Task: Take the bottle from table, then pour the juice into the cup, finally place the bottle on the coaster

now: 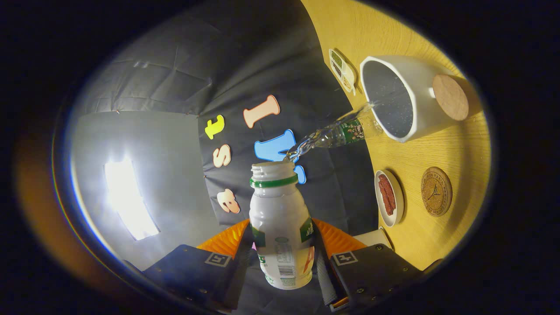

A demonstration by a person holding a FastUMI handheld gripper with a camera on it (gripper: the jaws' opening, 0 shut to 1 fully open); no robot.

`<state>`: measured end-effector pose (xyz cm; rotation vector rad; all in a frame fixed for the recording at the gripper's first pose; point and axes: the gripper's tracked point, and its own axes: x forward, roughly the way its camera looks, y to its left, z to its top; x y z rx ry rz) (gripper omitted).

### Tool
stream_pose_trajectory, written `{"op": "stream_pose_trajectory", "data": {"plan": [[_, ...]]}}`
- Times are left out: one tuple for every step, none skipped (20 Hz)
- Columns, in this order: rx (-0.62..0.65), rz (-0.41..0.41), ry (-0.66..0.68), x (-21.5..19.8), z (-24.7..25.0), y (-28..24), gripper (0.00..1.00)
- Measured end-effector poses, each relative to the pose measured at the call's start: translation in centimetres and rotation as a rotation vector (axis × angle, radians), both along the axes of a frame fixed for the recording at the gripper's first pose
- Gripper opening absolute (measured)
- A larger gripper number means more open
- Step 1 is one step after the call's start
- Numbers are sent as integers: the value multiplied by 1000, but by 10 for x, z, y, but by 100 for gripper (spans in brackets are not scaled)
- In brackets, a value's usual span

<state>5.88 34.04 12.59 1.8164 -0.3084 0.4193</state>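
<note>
The gripper point(280, 253) holds the bottle point(280, 223) between its fingers, both pressing on its sides. The view is rolled, so the table point(420, 153) stands on the bottle's right. A stream point(332, 133) runs from the bottle's mouth into the cup point(400, 98). A dish point(388, 197) lies beside the coaster point(436, 191). A tray point(342, 70) lies beyond the cup.
</note>
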Motion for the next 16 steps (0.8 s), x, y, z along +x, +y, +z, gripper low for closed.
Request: {"op": "stream_pose_trajectory", "data": {"plan": [[4,1,-1,0,0,0,69],[8,2,-1,1,2,2,69],[12,1,-2,2,3,2,69],[15,3,-3,2,5,3,69],[19,6,-3,2,5,3,69],[22,7,-5,0,6,3,69],[26,7,-5,1,5,2,69],[30,7,-6,0,6,2,69],[34,7,-6,0,6,1,69],[38,7,-6,-1,7,1,69],[43,6,-6,0,7,0,69],[50,6,-7,0,8,0,69],[55,7,-7,0,9,0,69],[58,9,-3,-1,9,0,69],[62,10,-1,-1,8,0,69],[68,12,0,-1,9,-1,69]]}}
